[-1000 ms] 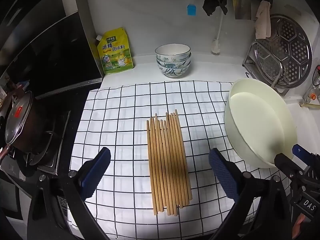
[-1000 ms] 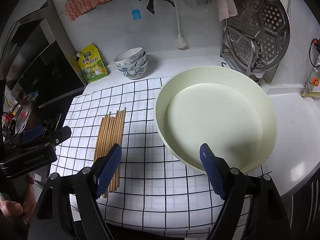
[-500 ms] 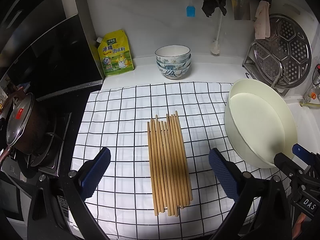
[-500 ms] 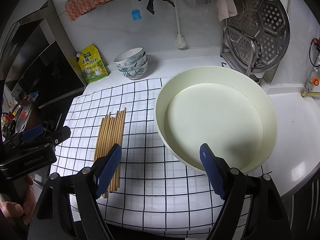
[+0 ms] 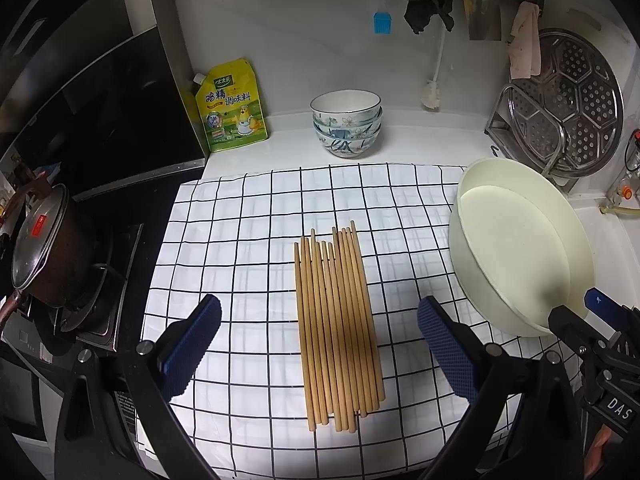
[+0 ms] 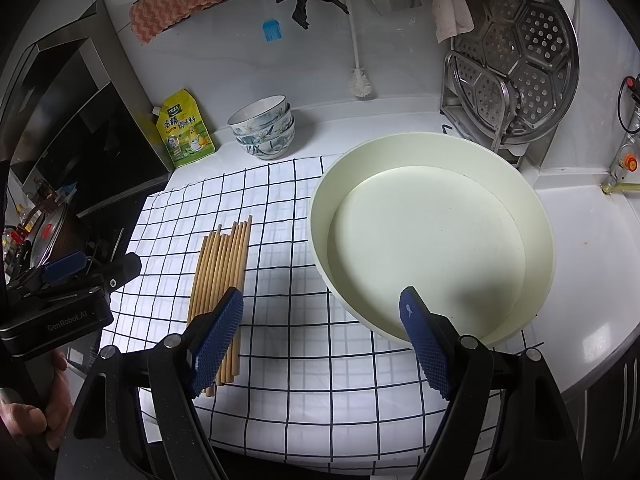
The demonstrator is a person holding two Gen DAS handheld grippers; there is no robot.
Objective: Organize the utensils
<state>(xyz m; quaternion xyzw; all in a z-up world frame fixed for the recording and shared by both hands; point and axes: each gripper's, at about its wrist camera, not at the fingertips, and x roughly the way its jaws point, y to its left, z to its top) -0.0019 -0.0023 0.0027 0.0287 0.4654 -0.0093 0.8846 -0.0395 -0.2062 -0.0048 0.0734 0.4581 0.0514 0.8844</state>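
Note:
Several wooden chopsticks (image 5: 338,320) lie side by side in a neat row on the checked cloth (image 5: 248,232). In the left wrist view my left gripper (image 5: 320,344) hangs open above them, one blue pad on each side of the row, nothing held. The chopsticks (image 6: 222,272) sit left of a cream round basin (image 6: 432,240) in the right wrist view. My right gripper (image 6: 322,340) is open over the cloth at the basin's near rim, holding nothing. The left gripper's body (image 6: 64,300) shows at the far left there.
Stacked patterned bowls (image 5: 346,128) and a yellow seasoning pouch (image 5: 230,108) stand at the back by the wall. A lidded pot (image 5: 44,248) sits on the stove to the left. A metal steamer rack (image 5: 568,108) leans at the back right; the basin (image 5: 516,248) fills the right.
The left wrist view has shifted slightly, so the back items sit a little lower in frame. Chopsticks, basin and both open grippers are otherwise as before.

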